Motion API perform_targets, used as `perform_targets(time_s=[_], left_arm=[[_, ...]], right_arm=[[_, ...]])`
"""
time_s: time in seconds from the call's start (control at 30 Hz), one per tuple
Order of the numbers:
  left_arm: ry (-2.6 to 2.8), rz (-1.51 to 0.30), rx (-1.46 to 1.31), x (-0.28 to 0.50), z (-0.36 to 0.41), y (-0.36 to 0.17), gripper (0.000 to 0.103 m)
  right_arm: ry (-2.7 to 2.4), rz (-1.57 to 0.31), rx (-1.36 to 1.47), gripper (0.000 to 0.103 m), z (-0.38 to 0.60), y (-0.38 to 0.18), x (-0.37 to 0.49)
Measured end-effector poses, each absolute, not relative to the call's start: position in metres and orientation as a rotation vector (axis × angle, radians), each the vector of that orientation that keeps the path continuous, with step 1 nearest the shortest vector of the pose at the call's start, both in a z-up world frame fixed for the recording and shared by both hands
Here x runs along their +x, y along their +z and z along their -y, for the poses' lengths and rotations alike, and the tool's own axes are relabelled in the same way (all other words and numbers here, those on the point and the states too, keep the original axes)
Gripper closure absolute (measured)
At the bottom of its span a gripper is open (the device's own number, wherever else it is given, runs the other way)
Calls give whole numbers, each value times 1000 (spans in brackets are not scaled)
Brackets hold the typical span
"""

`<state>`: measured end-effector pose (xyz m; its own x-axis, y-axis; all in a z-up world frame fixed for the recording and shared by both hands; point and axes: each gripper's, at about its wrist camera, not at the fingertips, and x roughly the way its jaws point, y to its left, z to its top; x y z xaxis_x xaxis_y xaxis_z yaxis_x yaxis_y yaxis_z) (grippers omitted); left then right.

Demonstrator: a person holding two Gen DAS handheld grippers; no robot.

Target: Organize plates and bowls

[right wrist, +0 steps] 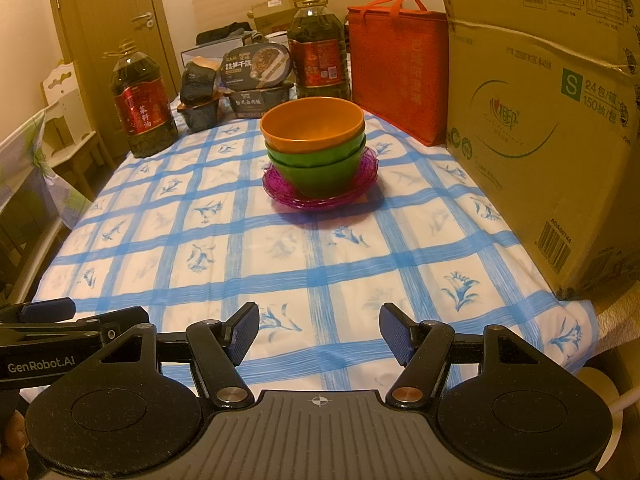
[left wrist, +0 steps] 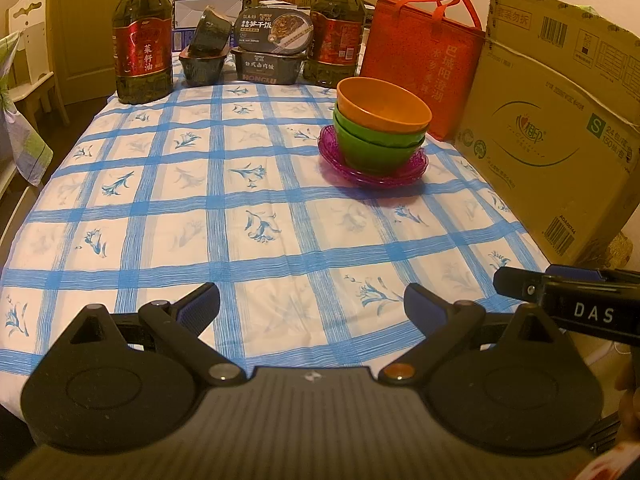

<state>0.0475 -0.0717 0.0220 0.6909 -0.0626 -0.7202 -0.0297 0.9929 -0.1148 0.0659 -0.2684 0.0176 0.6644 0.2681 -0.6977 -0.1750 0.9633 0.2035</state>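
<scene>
Left gripper (left wrist: 312, 304), right gripper (right wrist: 318, 326) — agape, near tablecloth (left wrist: 260, 264) edge.

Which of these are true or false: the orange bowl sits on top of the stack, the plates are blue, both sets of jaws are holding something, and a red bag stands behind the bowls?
1. The orange bowl tops the stack. True.
2. The plates under the green bowls are blue. False: they are purple.
3. Both sets of jaws hold something. False: the left gripper and right gripper are open, holding nothing.
4. A red bag stands behind the bowls. True.
5. The tablecloth is plain white. False: it has blue checks and flowers.
</scene>
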Motion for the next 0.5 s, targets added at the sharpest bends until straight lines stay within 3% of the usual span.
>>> perform_targets(time_s=[0.5], left_arm=[[-21, -792, -117, 47, 71, 23, 5]], right_arm=[[251, -809, 123, 36, 268, 16, 65]])
